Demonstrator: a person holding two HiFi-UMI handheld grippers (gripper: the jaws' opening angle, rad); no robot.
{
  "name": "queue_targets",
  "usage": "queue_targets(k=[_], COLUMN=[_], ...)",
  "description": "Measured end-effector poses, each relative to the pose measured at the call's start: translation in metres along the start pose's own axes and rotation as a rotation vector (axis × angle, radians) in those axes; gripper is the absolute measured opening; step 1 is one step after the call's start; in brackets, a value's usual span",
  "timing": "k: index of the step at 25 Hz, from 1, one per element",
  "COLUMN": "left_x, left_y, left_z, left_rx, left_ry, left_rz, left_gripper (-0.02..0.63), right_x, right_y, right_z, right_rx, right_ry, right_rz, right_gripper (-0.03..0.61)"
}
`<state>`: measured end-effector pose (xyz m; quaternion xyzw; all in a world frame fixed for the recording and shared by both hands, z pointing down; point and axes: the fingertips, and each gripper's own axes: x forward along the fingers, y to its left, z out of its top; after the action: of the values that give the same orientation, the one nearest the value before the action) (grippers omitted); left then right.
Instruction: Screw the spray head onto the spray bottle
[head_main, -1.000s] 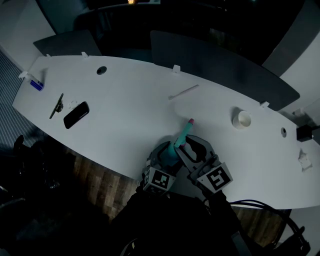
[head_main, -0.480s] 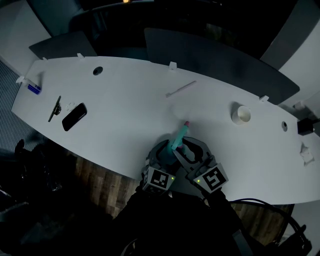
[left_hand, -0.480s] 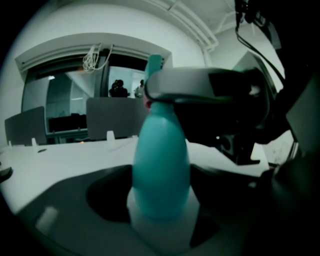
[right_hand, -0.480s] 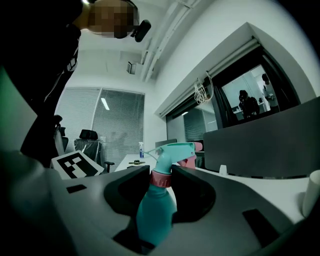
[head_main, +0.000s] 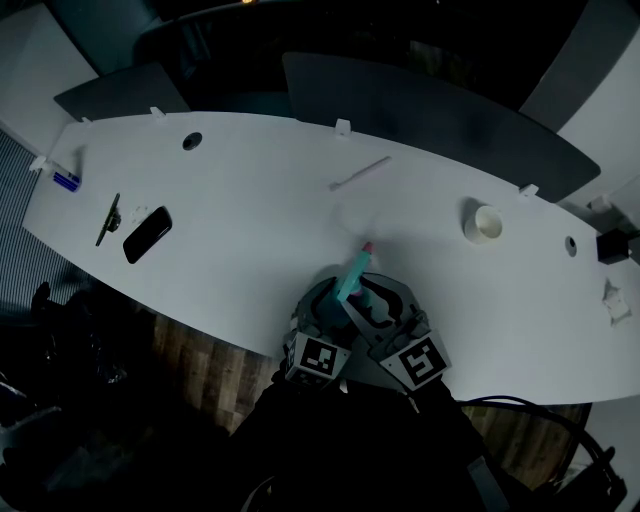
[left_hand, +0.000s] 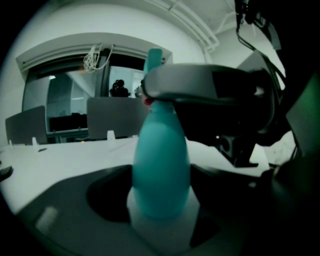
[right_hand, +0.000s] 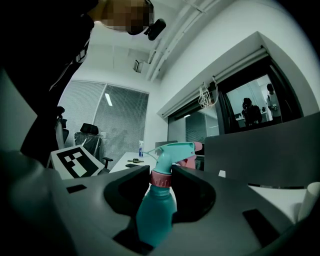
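A teal spray bottle stands tilted at the table's near edge, and its pink-tipped spray head points away from me. My left gripper is shut on the bottle's body, which fills the gap between its jaws. My right gripper comes in from the right. It is shut on the pink collar of the spray head, just above the bottle's shoulder. In the left gripper view the right gripper's dark jaw crosses the bottle's neck and hides the collar.
On the white table lie a black phone and a thin dark tool at the far left. A white stick lies in the middle and a tape roll at the right. Dark partitions stand behind the table.
Both grippers stay on the bottle in nearly the same spot. The right gripper's marker cube has rolled slightly. The head view has shifted a little.
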<state>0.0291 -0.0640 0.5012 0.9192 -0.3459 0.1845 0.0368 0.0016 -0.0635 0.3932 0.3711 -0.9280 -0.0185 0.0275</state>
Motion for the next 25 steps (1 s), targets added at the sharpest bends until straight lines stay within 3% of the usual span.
queue_targets(k=[10, 16, 21, 25], left_x=[0.000, 0.000, -0.001, -0.001], left_y=[0.000, 0.000, -0.001, 0.000], left_z=[-0.003, -0.004, -0.002, -0.002], left_rx=[-0.011, -0.007, -0.007, -0.009], left_ry=[-0.004, -0.009, -0.005, -0.003], left_rz=[-0.007, -0.006, -0.005, -0.004], left_gripper=[0.367, 0.367, 0.367, 0.367], right_x=[-0.008, -0.008, -0.015, -0.012], right_y=[0.003, 0.004, 0.000, 0.000], right_z=[-0.010, -0.015, -0.006, 0.000], right_rx=[-0.036, 0.012, 0.127, 0.234], right_ry=[-0.037, 0.027, 0.060, 0.094], right_rz=[-0.046, -0.031, -0.046, -0.007], right_gripper=[0.138, 0.140, 0.141, 0.146])
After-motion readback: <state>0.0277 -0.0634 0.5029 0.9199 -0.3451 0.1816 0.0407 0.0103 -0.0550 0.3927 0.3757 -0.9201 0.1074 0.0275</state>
